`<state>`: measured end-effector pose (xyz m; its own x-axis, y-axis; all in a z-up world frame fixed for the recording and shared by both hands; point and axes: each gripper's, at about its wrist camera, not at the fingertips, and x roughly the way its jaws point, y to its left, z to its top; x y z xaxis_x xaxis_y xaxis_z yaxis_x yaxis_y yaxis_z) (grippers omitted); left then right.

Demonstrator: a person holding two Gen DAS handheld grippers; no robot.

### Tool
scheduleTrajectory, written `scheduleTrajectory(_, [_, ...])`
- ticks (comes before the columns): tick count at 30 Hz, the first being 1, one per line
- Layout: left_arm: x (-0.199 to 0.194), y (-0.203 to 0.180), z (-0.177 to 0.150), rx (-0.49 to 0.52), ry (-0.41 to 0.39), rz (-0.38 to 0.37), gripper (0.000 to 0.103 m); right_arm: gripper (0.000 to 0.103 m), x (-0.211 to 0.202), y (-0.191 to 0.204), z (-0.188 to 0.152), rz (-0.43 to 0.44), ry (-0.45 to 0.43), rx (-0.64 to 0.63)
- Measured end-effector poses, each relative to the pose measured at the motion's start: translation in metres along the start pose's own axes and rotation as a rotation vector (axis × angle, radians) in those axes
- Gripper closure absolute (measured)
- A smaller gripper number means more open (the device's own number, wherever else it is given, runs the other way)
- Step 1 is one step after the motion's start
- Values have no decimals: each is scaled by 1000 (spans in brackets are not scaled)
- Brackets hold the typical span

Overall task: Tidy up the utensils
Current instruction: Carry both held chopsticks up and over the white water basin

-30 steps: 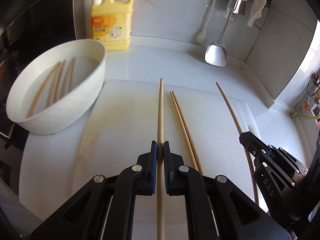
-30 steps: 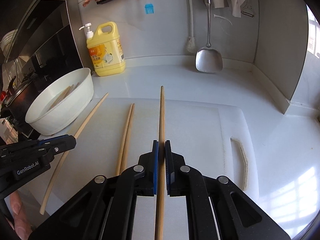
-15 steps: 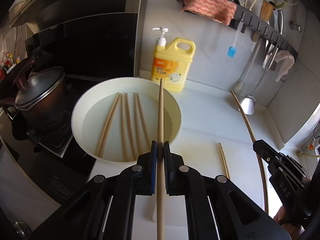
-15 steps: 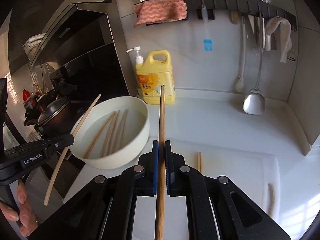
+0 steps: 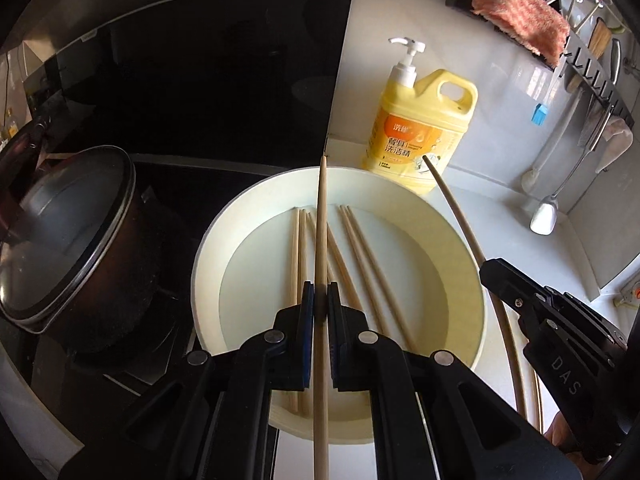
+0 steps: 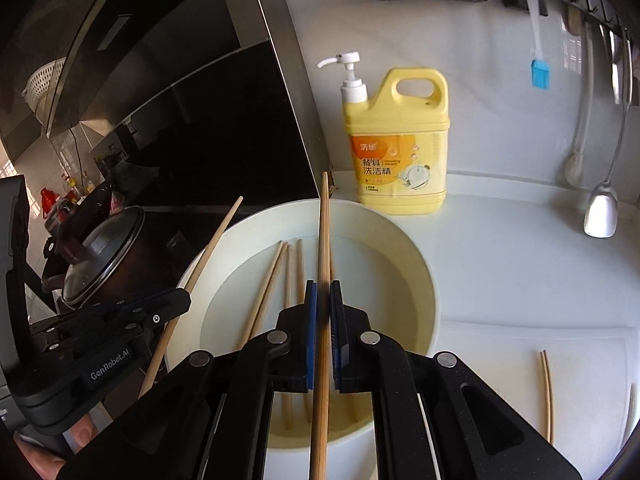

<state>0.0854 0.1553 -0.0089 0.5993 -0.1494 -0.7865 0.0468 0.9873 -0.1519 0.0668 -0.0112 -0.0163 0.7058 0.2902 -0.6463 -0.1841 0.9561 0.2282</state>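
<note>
Both grippers hover over the white bowl (image 5: 460, 240): the left gripper (image 5: 319, 296) is clenched on one chopstick (image 5: 321, 220), the right gripper (image 6: 323, 296) on another chopstick (image 6: 324, 232). Next move, likely: lower and release them beside the chopsticks in the bowl (image 5: 360, 248).

Several long pale wooden chopsticks (image 5: 362, 268) lie flat in the round white bowl (image 5: 460, 240); two more (image 6: 546, 392) lie together on the white cutting board (image 6: 520, 344) beside it.
</note>
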Motion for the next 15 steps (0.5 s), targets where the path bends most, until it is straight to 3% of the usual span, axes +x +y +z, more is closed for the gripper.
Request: scheduleTrajectory(15, [79,19,4,-81,164,-8,96,97,94,-3,6,50,216,-2])
